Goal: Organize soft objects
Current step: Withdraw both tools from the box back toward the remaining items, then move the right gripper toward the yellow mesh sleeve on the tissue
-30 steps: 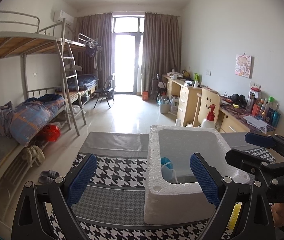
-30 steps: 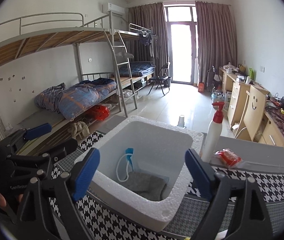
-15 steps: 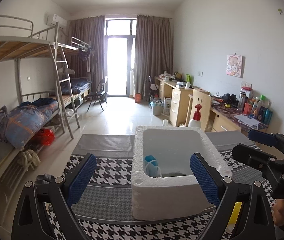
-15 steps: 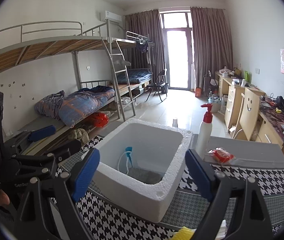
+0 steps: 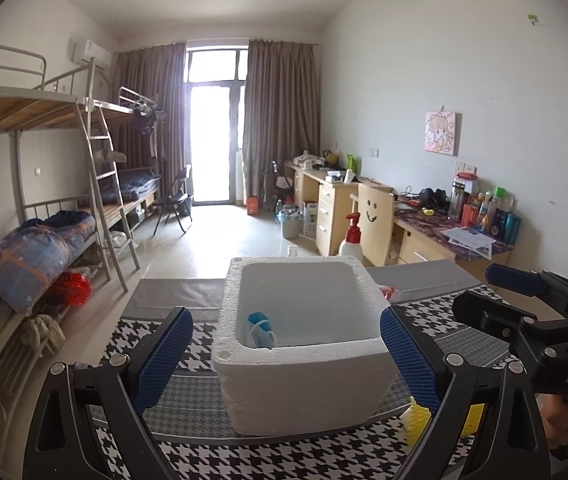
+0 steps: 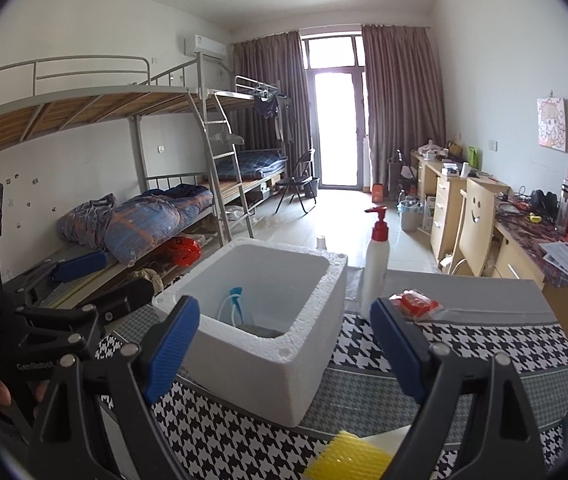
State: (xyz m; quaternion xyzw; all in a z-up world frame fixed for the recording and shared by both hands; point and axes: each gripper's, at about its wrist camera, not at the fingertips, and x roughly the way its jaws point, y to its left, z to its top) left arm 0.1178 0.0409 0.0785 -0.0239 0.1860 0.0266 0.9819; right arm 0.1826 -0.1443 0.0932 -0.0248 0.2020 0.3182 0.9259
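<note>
The foam box [image 5: 304, 344] sits on the houndstooth-covered worktop [image 5: 484, 340], straight ahead of the left hand-held gripper [image 5: 284, 360] and ahead and slightly left of the right hand-held gripper [image 6: 279, 348]. Inside it lie a blue-and-white mask [image 6: 232, 306] against the wall and a grey cloth [image 6: 261, 330] on the bottom, mostly hidden by the near rim. A yellow ribbed soft item [image 6: 350, 458] lies on the worktop just below and in front of the right gripper, close to its right finger in the left wrist view. Beyond the box, to its right, stand a white pump bottle [image 6: 376, 268] and a small red packet [image 6: 414, 304].

Both grippers stand wide open and hold nothing; neither touches the box.

Judging from this, the yellow item is likely the next pick. It lies so near under the fingers that it could be missed or only pinched at an edge, then slip out on the lift. The light foam box could also be knocked or shoved aside by a finger passing its rim, and the bottle beside it could tip.
</note>
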